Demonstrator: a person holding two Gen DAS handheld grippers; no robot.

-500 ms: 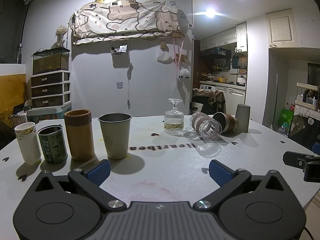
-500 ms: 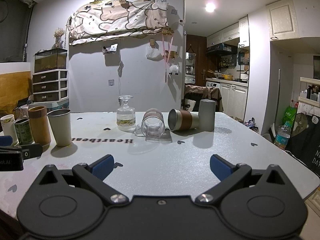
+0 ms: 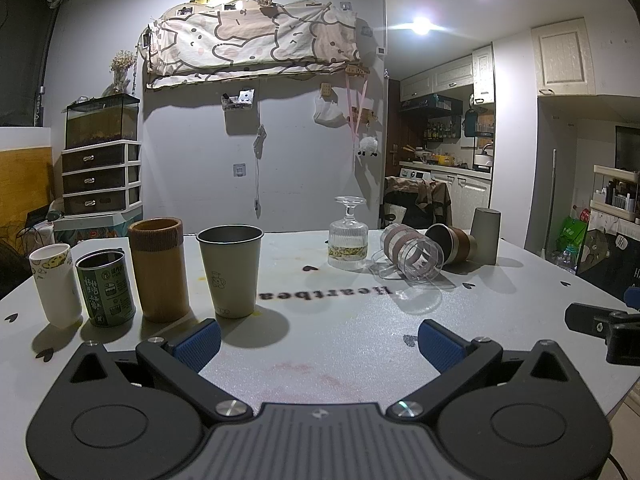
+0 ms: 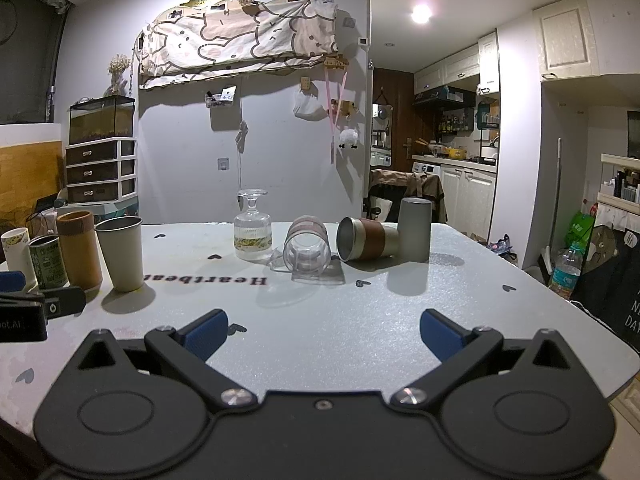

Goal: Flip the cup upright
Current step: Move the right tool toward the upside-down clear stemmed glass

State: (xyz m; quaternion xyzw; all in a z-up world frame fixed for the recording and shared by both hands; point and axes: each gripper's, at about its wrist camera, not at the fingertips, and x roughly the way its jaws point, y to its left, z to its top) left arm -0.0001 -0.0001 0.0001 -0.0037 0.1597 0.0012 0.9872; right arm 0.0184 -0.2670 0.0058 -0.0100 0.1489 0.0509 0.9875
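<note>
A clear glass cup with pink bands (image 4: 306,249) lies on its side at mid-table; it also shows in the left wrist view (image 3: 414,254). A steel cup with a brown sleeve (image 4: 366,238) lies on its side next to it. A stemmed glass (image 4: 253,226) and a grey tumbler (image 4: 415,229) stand upside down. My right gripper (image 4: 324,330) is open and empty, low over the near table, well short of the cups. My left gripper (image 3: 318,340) is open and empty, near the upright beige cup (image 3: 230,270).
A row of upright cups stands at the left: a white paper cup (image 3: 54,284), a green tin (image 3: 106,288), a brown wooden cup (image 3: 160,268). The white table (image 4: 440,320) ends at the right; a water bottle (image 4: 566,268) stands on the floor beyond it.
</note>
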